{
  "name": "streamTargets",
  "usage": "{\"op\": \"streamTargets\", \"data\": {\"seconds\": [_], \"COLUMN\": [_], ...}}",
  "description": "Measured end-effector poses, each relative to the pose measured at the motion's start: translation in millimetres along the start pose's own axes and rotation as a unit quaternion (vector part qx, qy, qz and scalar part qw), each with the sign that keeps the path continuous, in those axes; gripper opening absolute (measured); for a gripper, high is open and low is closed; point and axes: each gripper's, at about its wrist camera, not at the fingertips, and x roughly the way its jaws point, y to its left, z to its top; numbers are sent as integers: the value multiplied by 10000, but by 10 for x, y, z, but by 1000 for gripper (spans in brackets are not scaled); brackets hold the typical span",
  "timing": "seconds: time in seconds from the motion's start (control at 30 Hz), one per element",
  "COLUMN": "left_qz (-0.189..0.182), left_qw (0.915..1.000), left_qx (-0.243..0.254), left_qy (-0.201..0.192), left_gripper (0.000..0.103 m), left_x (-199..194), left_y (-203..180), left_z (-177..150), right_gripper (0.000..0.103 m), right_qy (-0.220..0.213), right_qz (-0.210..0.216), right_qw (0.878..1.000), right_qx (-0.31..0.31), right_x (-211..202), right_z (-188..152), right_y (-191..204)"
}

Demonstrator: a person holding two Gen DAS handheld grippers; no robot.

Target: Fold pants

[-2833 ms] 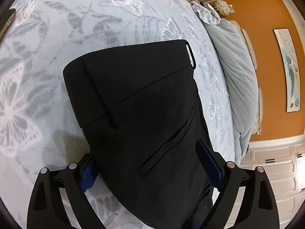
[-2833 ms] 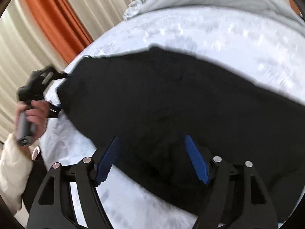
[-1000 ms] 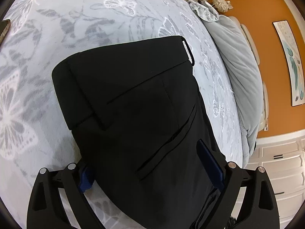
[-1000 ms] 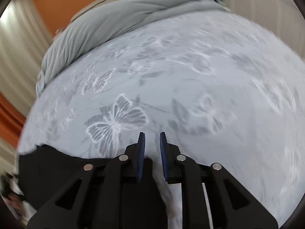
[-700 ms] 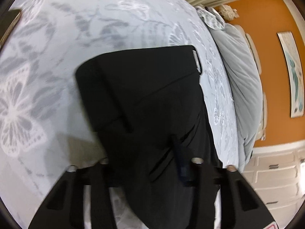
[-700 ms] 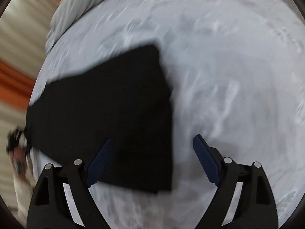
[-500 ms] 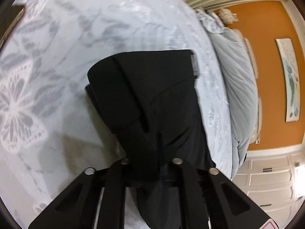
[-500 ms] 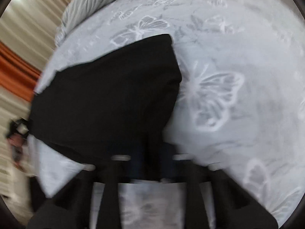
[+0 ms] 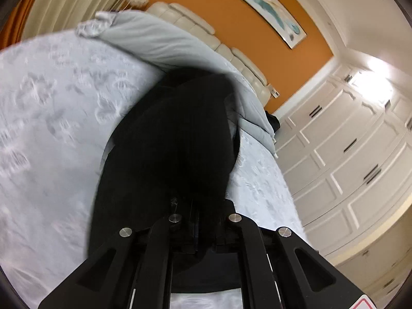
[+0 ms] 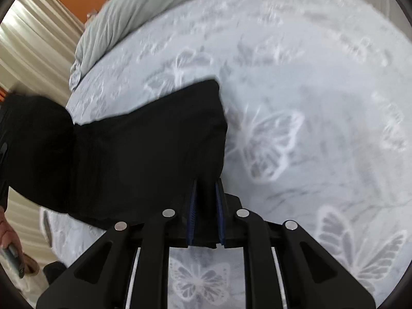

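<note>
Butterfly-print bedspread (image 10: 309, 82), grey duvet (image 9: 159, 43), orange wall (image 9: 231, 18), framed picture (image 9: 265, 2), white cabinets (image 9: 347, 141).

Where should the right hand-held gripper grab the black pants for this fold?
Right where it has them: the near corner of the black pants, entered from the bed's near edge. There the cloth ends in a thin edge on the bedspread, which fits between the blue pads of the right hand-held gripper.
</note>
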Motion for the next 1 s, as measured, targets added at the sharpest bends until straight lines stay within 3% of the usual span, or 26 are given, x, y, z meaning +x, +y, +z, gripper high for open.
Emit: {"op": "streamTargets", "data": {"seconds": [0.07,0.1,0.13,0.2,0.27,0.33,0.43,0.57,0.6,0.63,0.67,0.77,0.87,0.9,0.93,1.0], "left_qz": [0,34,108,346,430,358,287,517,526,535,535,518,512,500,487,461], "left_qw": [9995,9991,9988,9982,9974,9963,9941,9924,9922,9917,9913,9896,9888,9889,9891,9895], "left_qx": [-285,-404,-466,-469,-477,-643,-826,-811,-855,-930,-997,-1221,-1277,-1277,-1270,-1253], "left_qy": [94,123,91,-148,-322,-454,-643,-762,-745,-711,-669,-555,-571,-568,-557,-552], "left_gripper": [2,2,2,2,2,2,2,2,2,3,3,3,3,3,3,3], "left_x": [92,103,65,-49,-171,-294,-425,-516,-527,-537,-538,-521,-555,-564,-563,-558], "left_y": [132,217,312,497,658,798,937,1007,1032,1075,1115,1279,1338,1338,1333,1301], "left_z": [39,60,94,148,222,297,372,395,388,376,358,349,352,347,347,325], "right_gripper": [15,21,52,85,82,69,53,49,29,2,2,2,2,3,8,8], "right_qy": [-438,-610,-803,-1050,-814,-655,-304,108,342,505,512,-11,-263,-120,399,901], "right_qz": [-374,-502,-552,-264,28,75,312,170,330,482,607,1169,1904,1919,1752,1055], "right_qw": [9946,9893,9811,9611,9406,9227,9171,9116,9149,9204,9294,9446,9452,9440,9407,9406], "right_qx": [-863,-1230,-1670,-2540,-3296,-3797,-3963,-4107,-4010,-3848,-3604,-3067,-2640,-2683,-2877,-3100], "right_x": [-152,-202,-260,-312,-210,-35,256,596,681,719,708,461,368,468,766,1161], "right_z": [-22,-48,-104,-301,-486,-671,-744,-765,-722,-678,-590,-316,-161,-189,-304,-486], "right_y": [333,507,711,1116,1455,1774,2045,2179,2165,2158,2147,2205,2344,2399,2472,2453]}}
